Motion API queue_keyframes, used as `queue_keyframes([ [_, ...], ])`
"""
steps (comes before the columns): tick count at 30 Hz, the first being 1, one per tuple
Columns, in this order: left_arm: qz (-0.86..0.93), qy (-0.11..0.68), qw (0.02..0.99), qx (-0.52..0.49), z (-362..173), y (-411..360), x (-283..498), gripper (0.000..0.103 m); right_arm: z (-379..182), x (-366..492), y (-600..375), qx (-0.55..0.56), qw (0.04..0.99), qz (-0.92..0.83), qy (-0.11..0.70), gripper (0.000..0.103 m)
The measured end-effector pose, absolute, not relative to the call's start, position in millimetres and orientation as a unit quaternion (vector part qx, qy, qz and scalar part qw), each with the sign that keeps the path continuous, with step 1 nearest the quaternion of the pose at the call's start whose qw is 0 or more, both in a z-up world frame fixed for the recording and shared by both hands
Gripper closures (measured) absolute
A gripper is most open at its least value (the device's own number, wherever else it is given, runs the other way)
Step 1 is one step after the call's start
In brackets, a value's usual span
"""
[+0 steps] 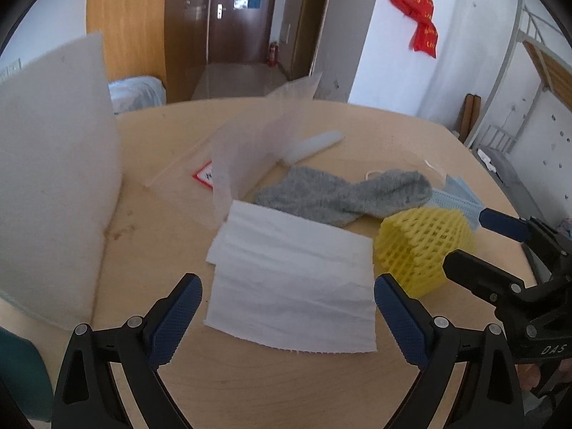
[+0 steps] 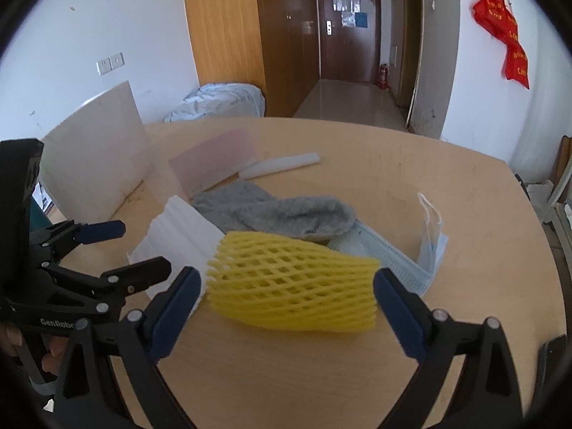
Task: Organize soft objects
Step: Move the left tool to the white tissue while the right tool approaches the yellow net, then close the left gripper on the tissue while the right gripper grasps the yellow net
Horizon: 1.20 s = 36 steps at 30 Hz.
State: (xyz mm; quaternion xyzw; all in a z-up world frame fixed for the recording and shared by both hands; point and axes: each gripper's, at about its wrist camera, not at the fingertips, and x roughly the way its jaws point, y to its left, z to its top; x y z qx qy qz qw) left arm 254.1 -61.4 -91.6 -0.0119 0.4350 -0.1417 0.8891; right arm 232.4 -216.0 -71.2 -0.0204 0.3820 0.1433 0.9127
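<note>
A white paper tissue [image 1: 293, 279] lies flat on the wooden table [image 1: 271, 386], and my left gripper [image 1: 287, 304] stands open just over its near half. To its right sits a yellow foam net sleeve [image 1: 425, 250], seen large in the right wrist view [image 2: 293, 286], where my right gripper [image 2: 286, 293] is open with its fingers on either side of it. Behind lie a grey sock [image 1: 343, 193] [image 2: 279, 214] and a blue face mask [image 2: 393, 257] [image 1: 457, 196]. The right gripper [image 1: 464, 239] shows at the right edge of the left wrist view.
A large white foam sheet [image 1: 53, 186] stands upright at the table's left. A thin translucent foam sheet [image 1: 250, 153] stands behind the tissue, with a white foam stick [image 1: 314, 144] beyond it. A red-bordered card [image 1: 205, 175] lies under it. The table's near part [image 2: 286, 375] is bare.
</note>
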Motion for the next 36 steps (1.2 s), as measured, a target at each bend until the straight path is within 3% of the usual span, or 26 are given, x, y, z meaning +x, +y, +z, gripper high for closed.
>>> queue_keyframes([
  [10, -0.140, 0.457, 0.878, -0.004, -106, -62, 262, 0.006, -83, 239, -215, -0.026, 0.903, 0.146, 0.403, 0.018],
  [14, -0.138, 0.466, 0.874, -0.007, -111, -62, 265, 0.008, -88, 241, -216, -0.021, 0.896, 0.153, 0.417, 0.032],
  [20, -0.130, 0.458, 0.879, 0.010, -112, -65, 263, 0.028, -90, 239, -216, -0.020, 0.893, 0.158, 0.422, 0.056],
  [25, -0.132, 0.453, 0.882, 0.013, -112, -66, 263, 0.046, -92, 238, -218, -0.018, 0.892, 0.154, 0.425, 0.067],
  [27, -0.131, 0.452, 0.883, 0.008, -111, -65, 262, 0.065, -92, 238, -220, -0.016, 0.892, 0.154, 0.425, 0.071],
  [30, -0.137, 0.454, 0.880, -0.003, -111, -62, 263, 0.082, -92, 237, -222, -0.011, 0.892, 0.154, 0.424, 0.073],
  [36, -0.143, 0.437, 0.888, -0.003, -102, -59, 257, 0.091, -90, 238, -225, -0.005, 0.895, 0.155, 0.419, 0.080],
])
